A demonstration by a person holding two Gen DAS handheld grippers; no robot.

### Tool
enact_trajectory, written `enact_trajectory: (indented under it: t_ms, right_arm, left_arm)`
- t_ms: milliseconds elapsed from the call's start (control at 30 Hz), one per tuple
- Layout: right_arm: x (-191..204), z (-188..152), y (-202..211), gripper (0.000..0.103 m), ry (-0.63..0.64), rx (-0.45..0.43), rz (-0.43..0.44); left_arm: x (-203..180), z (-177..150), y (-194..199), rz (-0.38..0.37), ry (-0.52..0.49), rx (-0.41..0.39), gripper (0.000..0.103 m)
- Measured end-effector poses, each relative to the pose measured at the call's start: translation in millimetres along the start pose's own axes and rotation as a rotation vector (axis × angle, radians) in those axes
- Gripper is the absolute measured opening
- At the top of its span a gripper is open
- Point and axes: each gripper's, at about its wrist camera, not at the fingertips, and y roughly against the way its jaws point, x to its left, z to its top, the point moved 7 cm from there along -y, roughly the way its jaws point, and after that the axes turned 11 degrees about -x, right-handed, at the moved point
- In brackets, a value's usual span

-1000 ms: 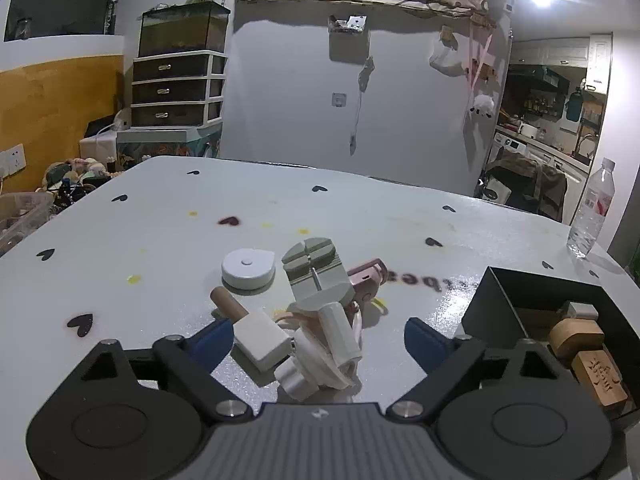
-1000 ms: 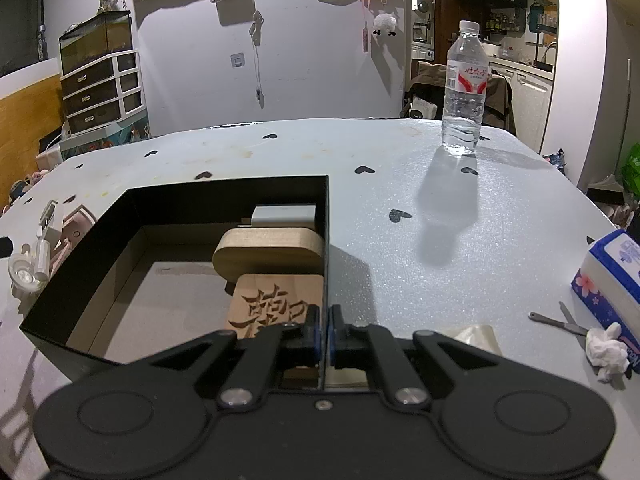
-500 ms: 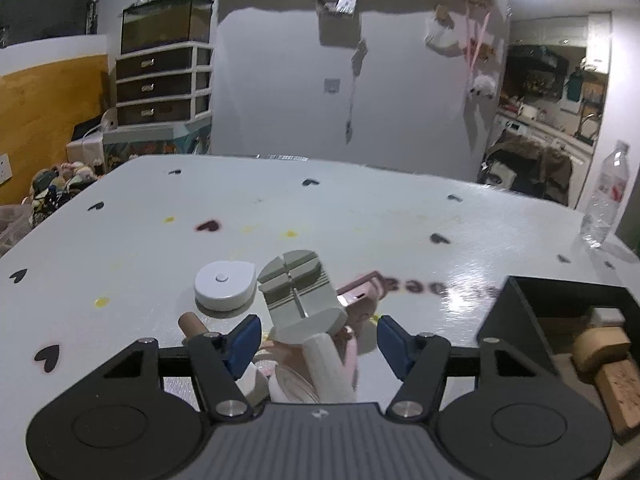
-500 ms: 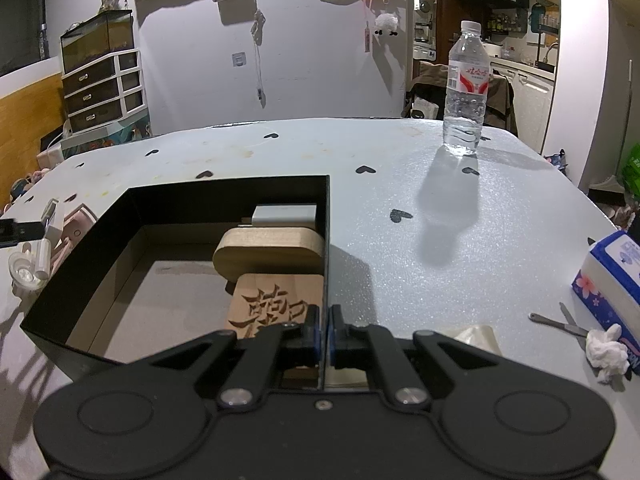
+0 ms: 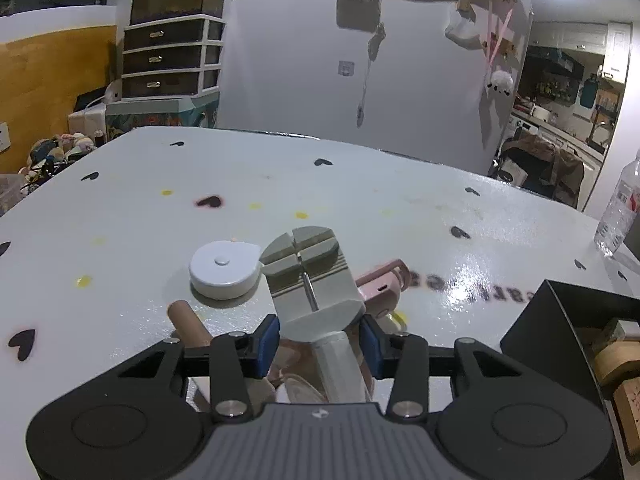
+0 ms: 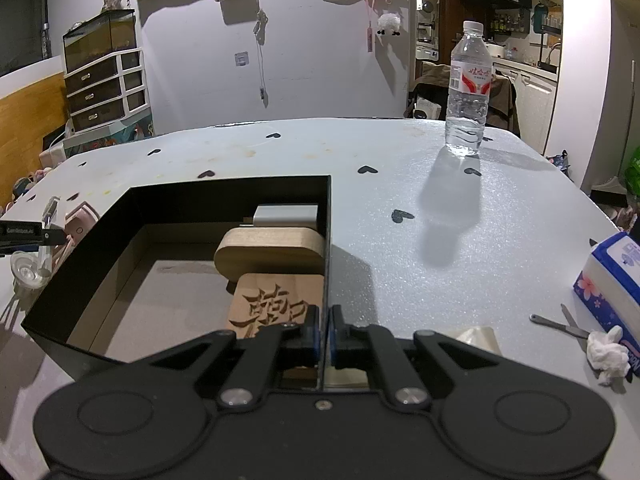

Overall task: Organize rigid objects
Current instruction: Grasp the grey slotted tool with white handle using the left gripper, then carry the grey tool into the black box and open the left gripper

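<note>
In the left wrist view my left gripper (image 5: 318,338) has its blue pads on both sides of a grey slotted tool (image 5: 310,280) with a white handle, closing on it. A white round tape measure (image 5: 224,268), a wooden handle (image 5: 188,322) and a pink object (image 5: 382,282) lie around it. In the right wrist view my right gripper (image 6: 324,330) is shut on the right wall of the black box (image 6: 329,240). The box holds a carved wooden block (image 6: 276,306), a rounded wooden block (image 6: 270,250) and a white block (image 6: 286,216).
A water bottle (image 6: 468,92) stands at the far right of the table. A blue tissue pack (image 6: 612,276), small scissors (image 6: 560,324) and a crumpled tissue (image 6: 606,354) lie at the right edge. The box corner (image 5: 560,320) shows right of the left gripper.
My left gripper has moved forward over the pile and its jaws have narrowed around the grey tool. My right gripper has not moved.
</note>
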Motion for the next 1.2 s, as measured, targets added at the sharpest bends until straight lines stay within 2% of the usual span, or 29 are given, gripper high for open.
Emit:
enact_trajectory:
  t_ms: [167, 300, 367, 533, 633, 800, 967, 1033, 1200]
  right_arm:
    - [0, 0, 0, 0.005, 0.0, 0.0, 0.0]
    - [0, 0, 0, 0.005, 0.0, 0.0, 0.0]
    - [0, 0, 0, 0.005, -0.001, 0.0, 0.0]
    - [0, 0, 0, 0.005, -0.001, -0.001, 0.0]
    - [0, 0, 0, 0.005, -0.002, -0.001, 0.001]
    - [0, 0, 0, 0.005, -0.002, -0.001, 0.002]
    - [0, 1, 0, 0.005, -0.005, -0.003, 0.003]
    - [0, 1, 0, 0.005, -0.004, -0.004, 0.002]
    - [0, 1, 1, 0.005, -0.007, -0.005, 0.004]
  left_arm:
    - [3, 11, 12, -0.002, 0.007, -0.05, 0.041]
    - [-9, 30, 35, -0.06, -0.017, -0.111, 0.041]
    - [-21, 39, 47, -0.113, -0.019, -0.131, 0.041]
    - [-68, 45, 79, -0.322, -0.065, -0.143, 0.041]
    - [-98, 39, 87, -0.441, -0.056, -0.09, 0.041]
    - [-142, 21, 80, -0.533, -0.019, 0.049, 0.041]
    - [-175, -10, 63, -0.538, -0.041, 0.25, 0.041]
    - [-187, -22, 54, -0.533, -0.083, 0.338, 0.041]
    - [-209, -38, 49, -0.517, -0.207, 0.398, 0.04]
